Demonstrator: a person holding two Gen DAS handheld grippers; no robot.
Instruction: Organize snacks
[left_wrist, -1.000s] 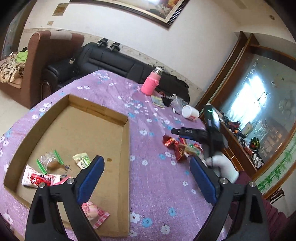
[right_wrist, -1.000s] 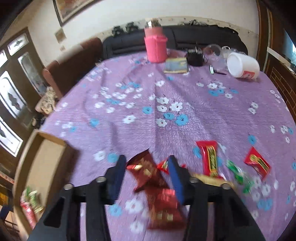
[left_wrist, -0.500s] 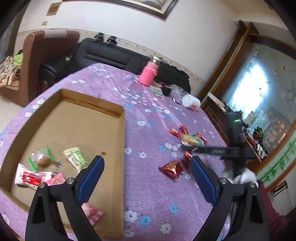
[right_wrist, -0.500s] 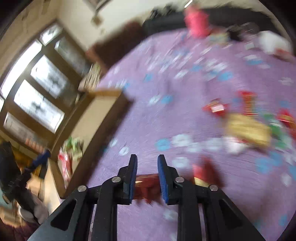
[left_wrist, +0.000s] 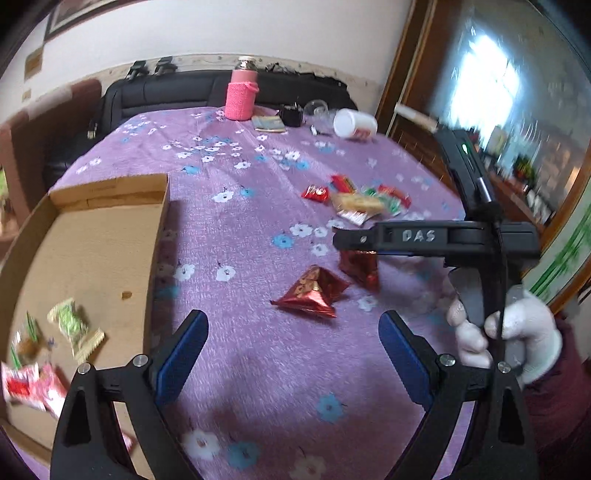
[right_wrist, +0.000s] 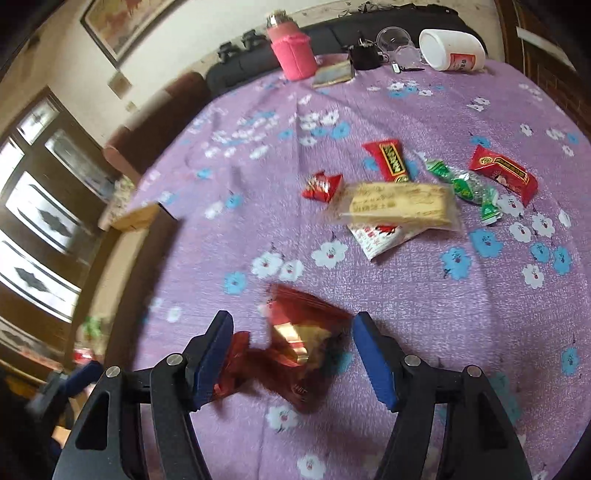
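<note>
Purple floral cloth (left_wrist: 258, 354) covers the table. Left gripper (left_wrist: 293, 343): jaws wide, holding nothing, above bare cloth just right of the cardboard box (left_wrist: 85, 240). Right gripper (right_wrist: 291, 350): jaws wide, straddling a red foil packet (right_wrist: 306, 339) that lies on the cloth (blurred; contact with the pads cannot be told). A second red packet (right_wrist: 231, 369) sits against the left pad. In the left view, one red packet (left_wrist: 312, 293) lies ahead of the left gripper, another (left_wrist: 360, 264) under the right gripper. Further back: loose snack pile (right_wrist: 402, 192), including a biscuit pack (right_wrist: 400, 205) and green candy (right_wrist: 463, 186). Sorted snacks (left_wrist: 74, 325) lie in the box. Far edge: pink bottle (left_wrist: 242, 96), white jar (left_wrist: 354, 123).
</note>
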